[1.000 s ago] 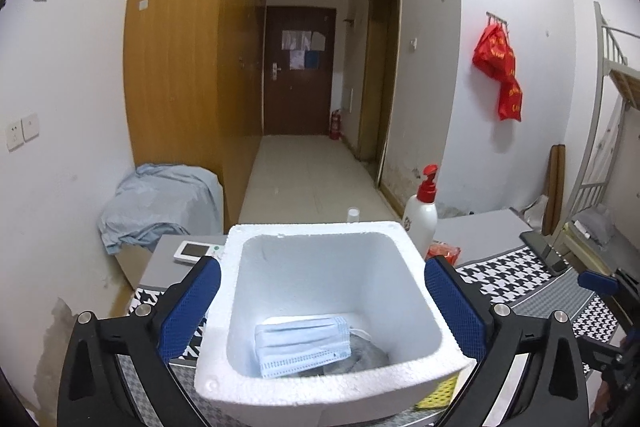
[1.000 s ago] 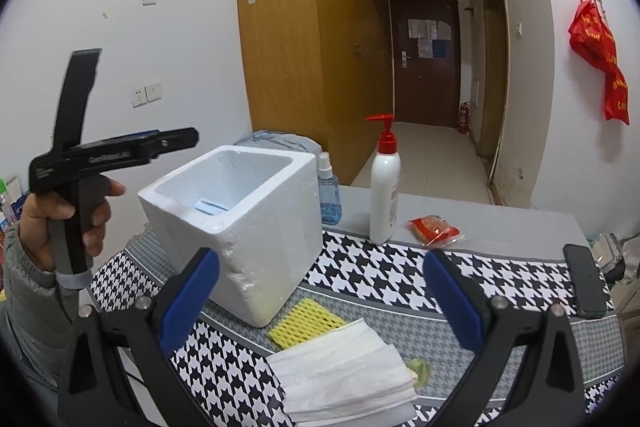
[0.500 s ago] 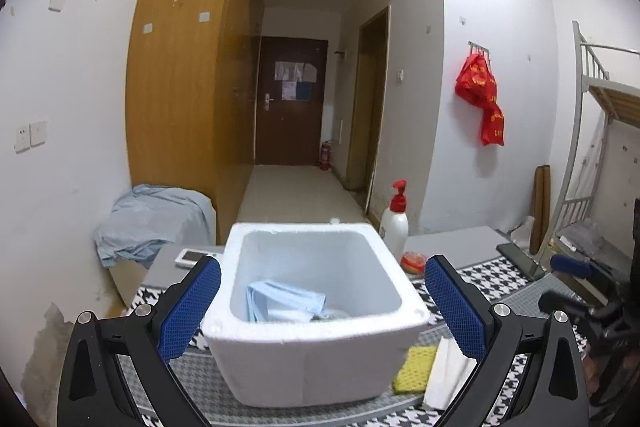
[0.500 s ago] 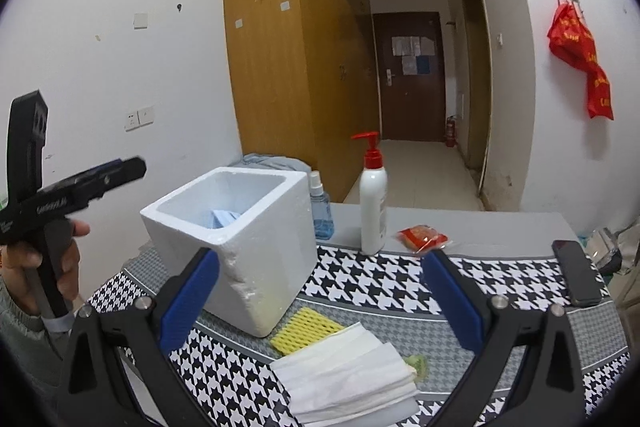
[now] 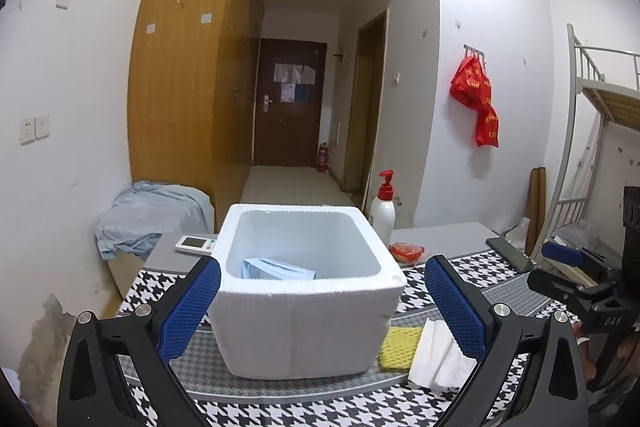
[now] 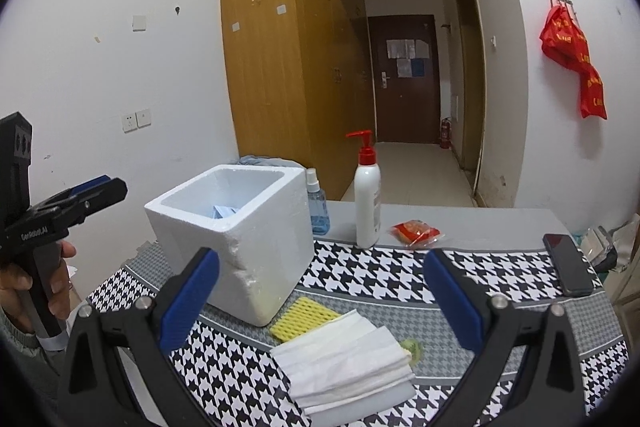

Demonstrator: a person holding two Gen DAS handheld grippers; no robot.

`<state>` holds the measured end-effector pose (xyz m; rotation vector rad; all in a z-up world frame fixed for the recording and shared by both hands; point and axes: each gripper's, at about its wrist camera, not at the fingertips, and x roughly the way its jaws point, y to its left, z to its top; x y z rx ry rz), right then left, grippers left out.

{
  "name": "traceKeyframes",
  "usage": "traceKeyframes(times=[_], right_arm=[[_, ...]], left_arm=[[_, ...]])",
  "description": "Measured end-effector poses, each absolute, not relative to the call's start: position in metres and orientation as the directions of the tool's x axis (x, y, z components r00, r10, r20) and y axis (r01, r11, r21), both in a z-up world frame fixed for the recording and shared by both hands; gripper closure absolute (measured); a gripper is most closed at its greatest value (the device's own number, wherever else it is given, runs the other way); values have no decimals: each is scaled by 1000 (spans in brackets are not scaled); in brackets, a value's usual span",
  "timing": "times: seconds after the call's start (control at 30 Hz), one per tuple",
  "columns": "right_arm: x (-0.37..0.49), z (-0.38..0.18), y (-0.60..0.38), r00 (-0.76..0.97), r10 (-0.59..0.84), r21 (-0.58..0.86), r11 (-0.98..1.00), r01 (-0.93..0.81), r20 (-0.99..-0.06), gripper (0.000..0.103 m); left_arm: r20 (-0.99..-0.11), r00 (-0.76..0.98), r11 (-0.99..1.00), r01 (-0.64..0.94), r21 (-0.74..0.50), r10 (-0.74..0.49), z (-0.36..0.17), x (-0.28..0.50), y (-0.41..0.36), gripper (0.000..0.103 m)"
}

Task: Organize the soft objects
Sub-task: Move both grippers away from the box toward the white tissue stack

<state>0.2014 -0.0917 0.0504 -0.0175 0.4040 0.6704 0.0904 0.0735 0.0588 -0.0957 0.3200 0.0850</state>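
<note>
Two grippers are held spread and empty: the right gripper is poised just over the folded white tissues, presumably the next soft item; beside them the yellow sponge is left against the foam box; the left gripper is aimed at that box, where a blue face mask is already stowed.

Mask in foam box; sponge and folded cloth right of it (touching); pump bottle behind.
</note>
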Motion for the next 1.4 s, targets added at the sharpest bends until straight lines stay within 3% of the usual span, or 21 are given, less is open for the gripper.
traceKeyframes(times=[0.77, 1.4], right_arm=[[180, 36, -119, 723, 581, 133, 805, -578, -373, 0], [155, 14, -129, 763, 546, 115, 832, -543, -345, 0]], left_arm=[[-334, 943, 998, -28, -59, 7, 30, 53, 37, 1], [-273, 962, 997, -44, -60, 26, 8, 34, 29, 1]])
